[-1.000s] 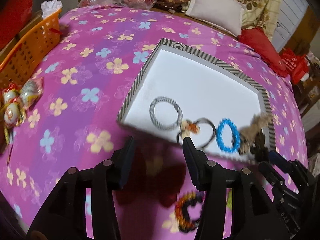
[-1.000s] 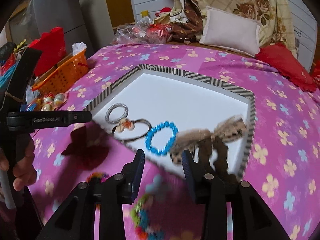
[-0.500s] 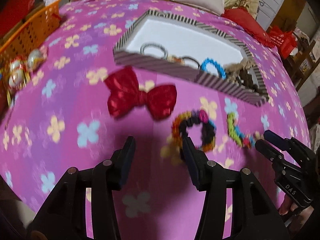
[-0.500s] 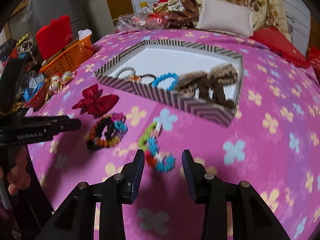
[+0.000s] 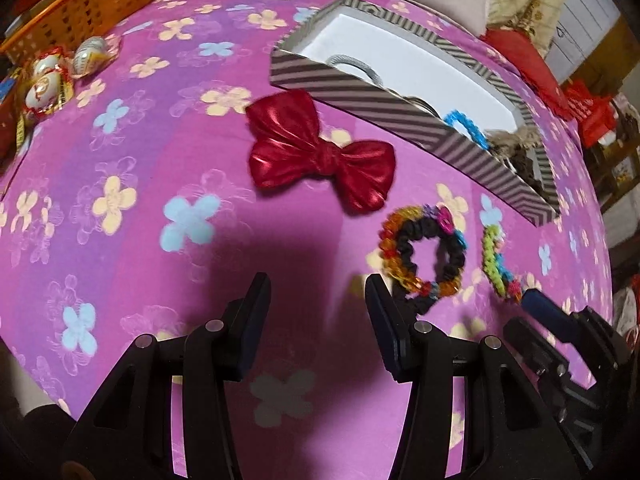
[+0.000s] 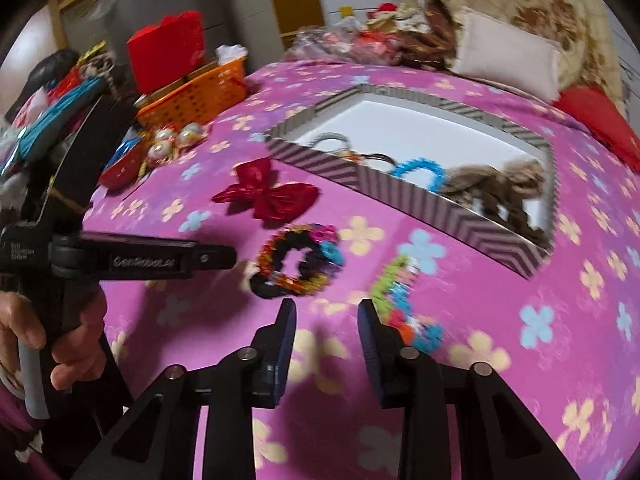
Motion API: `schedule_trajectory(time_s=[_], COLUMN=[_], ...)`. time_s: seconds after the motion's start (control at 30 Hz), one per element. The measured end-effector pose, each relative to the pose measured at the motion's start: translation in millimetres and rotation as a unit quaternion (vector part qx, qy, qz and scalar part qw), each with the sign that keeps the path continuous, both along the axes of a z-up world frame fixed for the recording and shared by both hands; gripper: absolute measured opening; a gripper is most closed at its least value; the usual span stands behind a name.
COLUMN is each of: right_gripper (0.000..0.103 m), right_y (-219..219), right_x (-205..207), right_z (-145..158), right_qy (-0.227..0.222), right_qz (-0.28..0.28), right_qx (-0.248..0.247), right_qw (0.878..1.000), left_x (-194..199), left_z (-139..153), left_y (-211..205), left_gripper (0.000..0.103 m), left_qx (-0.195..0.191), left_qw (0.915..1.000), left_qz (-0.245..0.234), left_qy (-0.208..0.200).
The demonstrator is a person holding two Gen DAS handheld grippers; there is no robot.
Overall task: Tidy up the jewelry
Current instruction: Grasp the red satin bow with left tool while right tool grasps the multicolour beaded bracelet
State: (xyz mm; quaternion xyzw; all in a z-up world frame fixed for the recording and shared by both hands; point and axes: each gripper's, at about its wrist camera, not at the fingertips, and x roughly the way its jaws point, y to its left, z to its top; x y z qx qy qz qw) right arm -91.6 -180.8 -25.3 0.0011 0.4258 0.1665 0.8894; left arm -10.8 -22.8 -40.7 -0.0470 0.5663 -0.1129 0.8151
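Three pieces are left outside the striped box (image 5: 384, 114) — red bow (image 5: 320, 156) just before its near wall, multicoloured scrunchie (image 5: 424, 256) and beaded bracelet (image 5: 496, 260) nearer. The left gripper (image 5: 318, 296) is held wide and empty beside the scrunchie; the right gripper (image 6: 326, 320) is being narrowed beside the bracelet, nothing yet pinched — presumably sized for it.

Flowered bed (image 5: 120, 200): bow (image 5: 320, 156), striped box (image 5: 400, 108).

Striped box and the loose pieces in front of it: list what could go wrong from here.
1. The right gripper is closing with nothing between its fingers; the beaded bracelet lies just beside them, so the grab may miss.
2. The multicolour scrunchie and that bracelet lie close together; one grab could drag both.
3. The striped box already holds pieces crowded along its near wall; a new piece could land on them.
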Motion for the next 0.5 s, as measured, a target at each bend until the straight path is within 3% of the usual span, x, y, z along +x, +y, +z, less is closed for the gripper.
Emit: schedule_trajectory(time_s=[0.23, 0.5], right_gripper=[0.021, 0.021], right_y=[39, 60], right_x=[21, 37], right_z=[-5, -23], right_qy=[-0.002, 0.013], right_qz=[0.078, 0.139], right_qx=[-0.034, -0.114], right_qw=[0.996, 0.984], left_x=[17, 33], left_z=[8, 3], left_y=[27, 47], left_gripper=[0.049, 0.049], left_qx=[0.002, -0.017], left_qw=[0.9993, 0.998], left_qz=[0.035, 0.061], left_qy=[-0.009, -0.001])
